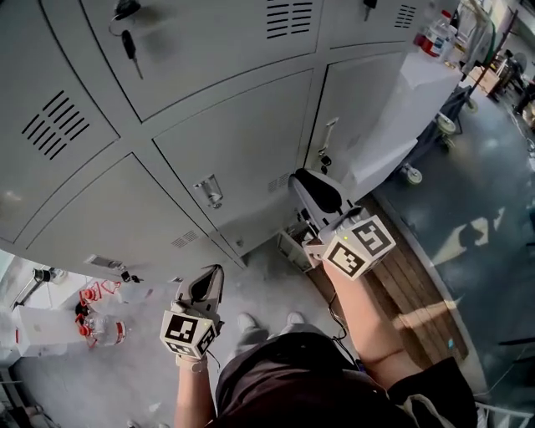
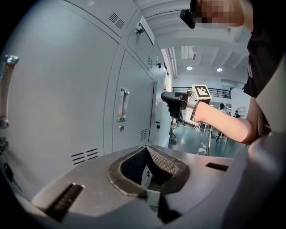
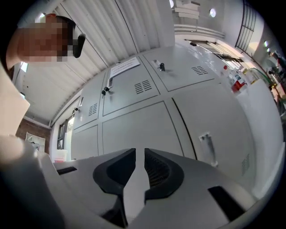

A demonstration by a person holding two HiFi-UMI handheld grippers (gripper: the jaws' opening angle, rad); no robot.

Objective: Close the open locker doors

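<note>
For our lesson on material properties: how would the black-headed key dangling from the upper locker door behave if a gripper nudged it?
The key hangs free below its lock, so it would probably swing rather than resist. It looks small and thin, so it is likely light and awkward to pinch. The smooth painted door would probably let it slide.

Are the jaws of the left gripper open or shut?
Shut. The left gripper has its jaws touching at the tips, with nothing between them.
</note>
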